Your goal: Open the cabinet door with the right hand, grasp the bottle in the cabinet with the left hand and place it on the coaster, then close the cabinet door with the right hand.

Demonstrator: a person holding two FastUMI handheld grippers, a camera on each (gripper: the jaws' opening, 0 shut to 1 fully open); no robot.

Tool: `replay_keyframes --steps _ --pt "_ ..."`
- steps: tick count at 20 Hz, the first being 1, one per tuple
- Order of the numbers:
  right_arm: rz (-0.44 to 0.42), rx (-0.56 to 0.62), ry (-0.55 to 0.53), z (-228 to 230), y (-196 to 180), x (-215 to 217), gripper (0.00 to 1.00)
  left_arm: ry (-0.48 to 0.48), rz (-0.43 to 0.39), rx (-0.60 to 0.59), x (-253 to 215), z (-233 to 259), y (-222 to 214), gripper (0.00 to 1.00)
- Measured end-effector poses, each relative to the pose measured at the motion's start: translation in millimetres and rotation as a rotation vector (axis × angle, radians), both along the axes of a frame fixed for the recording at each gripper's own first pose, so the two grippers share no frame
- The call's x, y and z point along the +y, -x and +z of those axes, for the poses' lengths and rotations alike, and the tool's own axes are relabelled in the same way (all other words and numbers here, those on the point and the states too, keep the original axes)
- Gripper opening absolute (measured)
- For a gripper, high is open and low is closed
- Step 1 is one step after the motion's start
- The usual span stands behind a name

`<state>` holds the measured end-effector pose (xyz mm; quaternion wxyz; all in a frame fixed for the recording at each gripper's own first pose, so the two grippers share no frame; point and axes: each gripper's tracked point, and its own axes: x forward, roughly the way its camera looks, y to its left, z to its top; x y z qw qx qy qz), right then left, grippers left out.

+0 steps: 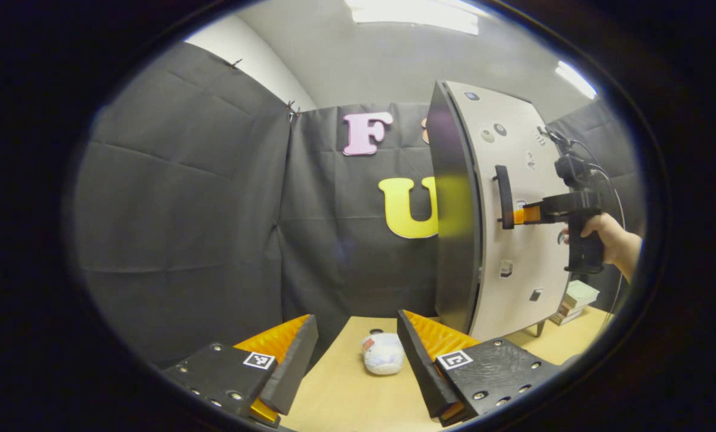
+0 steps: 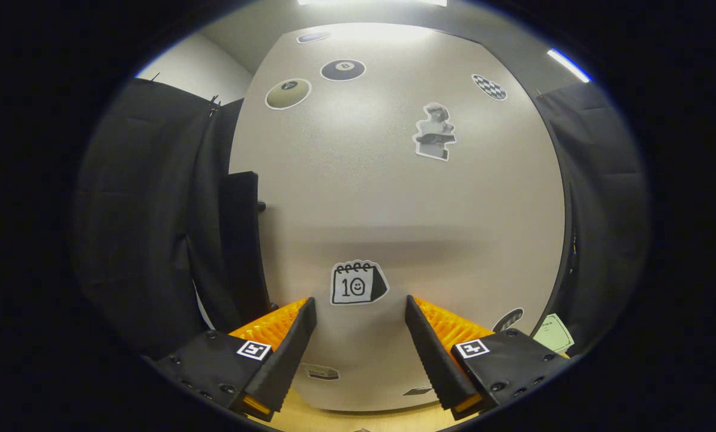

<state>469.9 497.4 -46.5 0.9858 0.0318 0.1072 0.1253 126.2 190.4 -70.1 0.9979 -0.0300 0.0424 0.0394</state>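
- In my left gripper view, my left gripper (image 1: 358, 360) sits at the bottom of the frame, fingers spread wide with nothing between them, over the table (image 1: 340, 402).
- Just right of centre at the bottom, a small white plush toy (image 1: 383, 354) lies on the table between the two fingers but farther off, touched by neither.
- Right of centre stands the cabinet (image 1: 454, 240), its door (image 1: 526, 228) pale and dotted with stickers, a dark handle (image 1: 503, 197) on its left part.
- At the right of that frame, my right gripper (image 1: 523, 215) is held by a hand (image 1: 604, 231), its tips right at the handle; I cannot tell from here whether they press on it.
- Lower right, a stack of books (image 1: 577, 300) rests on the table beside the cabinet.
- In my right gripper view, the handle (image 2: 241, 240) is at the left and the door (image 2: 394, 198) spans the centre.
- At the bottom, the right gripper (image 2: 361, 348) has its fingers wide apart, holding nothing, close to the door.
- I cannot see the bottle or coaster.
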Motion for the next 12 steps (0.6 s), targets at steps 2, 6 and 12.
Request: replay_keyframes --steps 2,6,12 --pt "0.016 -0.029 0.006 9 6 -12 0.96 0.002 -0.014 -0.004 -9 8 -4 0.82" --pt "0.035 -0.062 0.003 32 55 -62 0.96 -0.008 -0.036 -0.017 -33 33 -14 0.82" --pt "-0.038 -0.112 0.035 55 128 -174 0.95 0.002 -0.086 -0.036 -83 63 -27 0.8"
